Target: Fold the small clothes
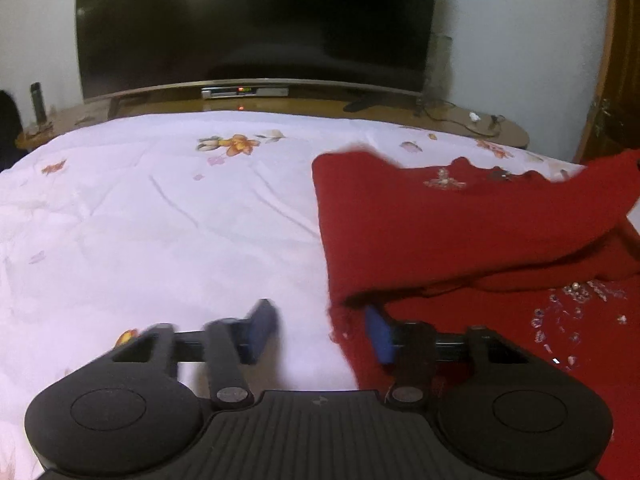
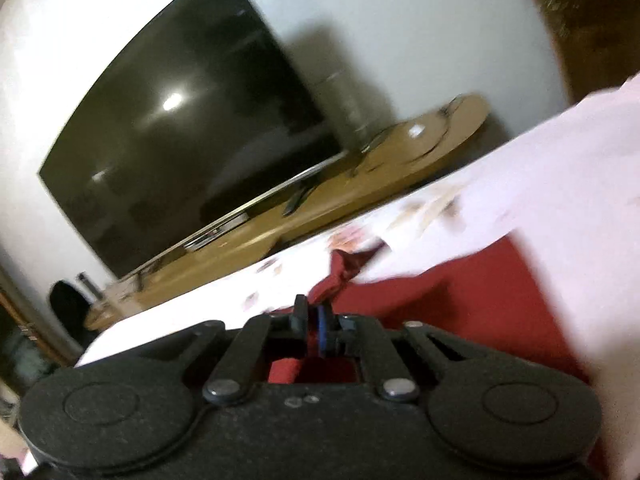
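A red garment [image 1: 432,232] with sparkly beadwork lies on the white floral bedsheet [image 1: 160,216], right of centre in the left wrist view, with one part folded over. My left gripper [image 1: 320,330] is open at the garment's near left edge, its right blue pad against the red cloth and its left pad over the sheet. In the right wrist view my right gripper [image 2: 314,322] is shut on a bunch of the red garment [image 2: 400,304], which rises in a peak just past the fingertips. This view is tilted and blurred.
A large dark TV [image 1: 256,24] stands on a low wooden stand [image 1: 440,114] behind the bed, with a set-top box [image 1: 244,92] under it and cables at the right. A wooden door [image 1: 618,80] is at the far right. White wall lies behind.
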Motion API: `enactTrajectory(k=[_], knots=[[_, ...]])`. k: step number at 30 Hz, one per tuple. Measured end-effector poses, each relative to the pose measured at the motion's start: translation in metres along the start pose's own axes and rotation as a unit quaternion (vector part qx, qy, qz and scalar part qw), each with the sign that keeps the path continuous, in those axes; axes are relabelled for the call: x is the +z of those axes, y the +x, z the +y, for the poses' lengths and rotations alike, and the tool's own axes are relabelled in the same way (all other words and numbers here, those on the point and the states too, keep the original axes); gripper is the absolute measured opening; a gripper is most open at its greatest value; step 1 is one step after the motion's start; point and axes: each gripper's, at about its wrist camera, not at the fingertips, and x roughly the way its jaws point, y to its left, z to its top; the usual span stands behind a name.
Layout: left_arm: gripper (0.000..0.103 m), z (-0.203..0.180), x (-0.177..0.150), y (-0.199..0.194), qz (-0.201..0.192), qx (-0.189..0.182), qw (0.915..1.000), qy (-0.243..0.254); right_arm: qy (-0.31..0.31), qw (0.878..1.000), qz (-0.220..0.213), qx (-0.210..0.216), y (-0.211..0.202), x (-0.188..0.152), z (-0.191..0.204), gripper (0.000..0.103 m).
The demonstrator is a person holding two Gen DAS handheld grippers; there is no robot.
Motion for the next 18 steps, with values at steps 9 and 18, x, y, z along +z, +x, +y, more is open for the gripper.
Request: enactTrajectory(k=[9, 18], knots=[[0.005, -0.005, 0.006, 0.001, 0.009, -0.023, 0.9997, 0.005, 0.002, 0.998, 0.054, -0.036, 0.011, -0.009, -0.045, 0.006], [0.005, -0.006, 0.007, 0.001, 0.012, -0.023, 0.9996, 0.008, -0.012, 0.999, 0.032, -0.027, 0.003, -0.01, -0.051, 0.006]])
